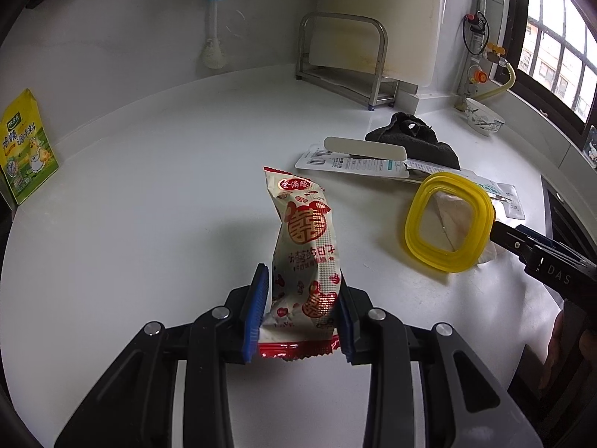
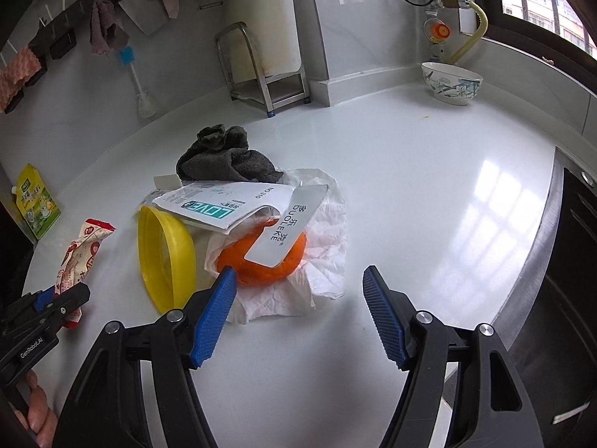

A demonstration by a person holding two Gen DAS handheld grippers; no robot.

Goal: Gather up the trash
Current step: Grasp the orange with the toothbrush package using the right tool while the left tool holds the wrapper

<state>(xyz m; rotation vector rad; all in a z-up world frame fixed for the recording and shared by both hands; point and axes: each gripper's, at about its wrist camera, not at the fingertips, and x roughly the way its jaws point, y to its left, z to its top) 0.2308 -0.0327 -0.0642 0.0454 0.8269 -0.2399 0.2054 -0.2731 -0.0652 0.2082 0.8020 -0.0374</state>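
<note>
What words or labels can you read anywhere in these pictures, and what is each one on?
"LOVE": white card.
"MO310": same card.
"DUOLEKE": white strip over the orange.
"LOVE": snack wrapper; its Chinese print is too distorted to quote.
"GenRobot.AI": left tool.
"DAS": right tool's body.
Yellow pouch: Chinese print, too blurred to read.
Barcode card: too small.

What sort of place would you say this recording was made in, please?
Most likely a home kitchen: a white countertop, a gas valve with a yellow hose by the window, and a dish brush hanging on the wall.
</note>
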